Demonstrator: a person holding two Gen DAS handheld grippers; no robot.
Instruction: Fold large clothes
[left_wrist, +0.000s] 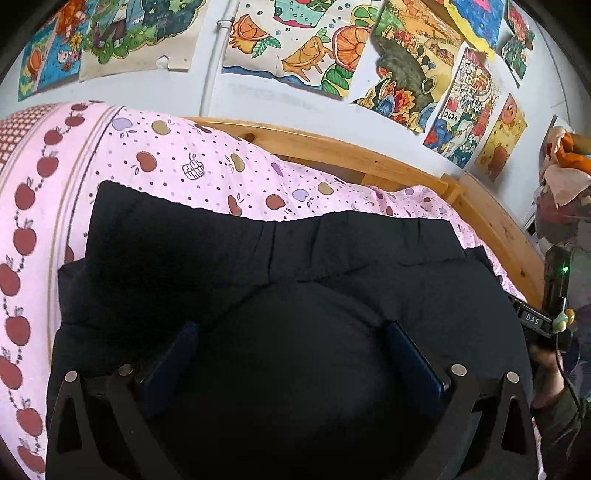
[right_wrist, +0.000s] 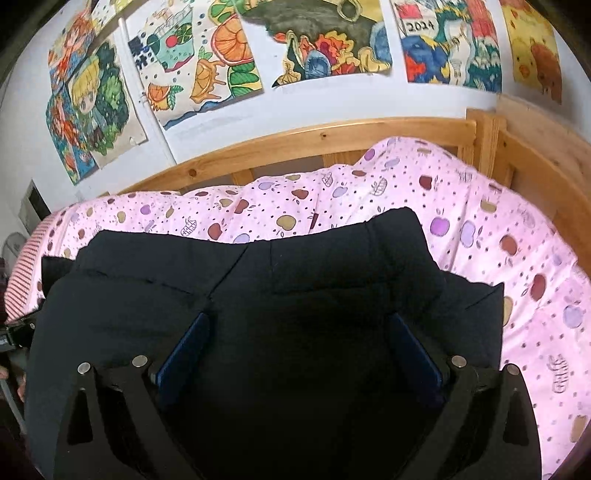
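Both tongs stand spread apart: the left gripper (left_wrist: 291, 332) and right gripper (right_wrist: 299, 325) each hover over a black padded garment (left_wrist: 221, 258) (right_wrist: 314, 280); it lies folded on the pink apple-print duvet (left_wrist: 184, 158) (right_wrist: 498, 240), by the wooden bed frame (right_wrist: 325, 140).

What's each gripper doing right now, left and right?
Left gripper: open, fingers spread over the black jacket, gripping nothing.
Right gripper: open over the same jacket, gripping nothing.
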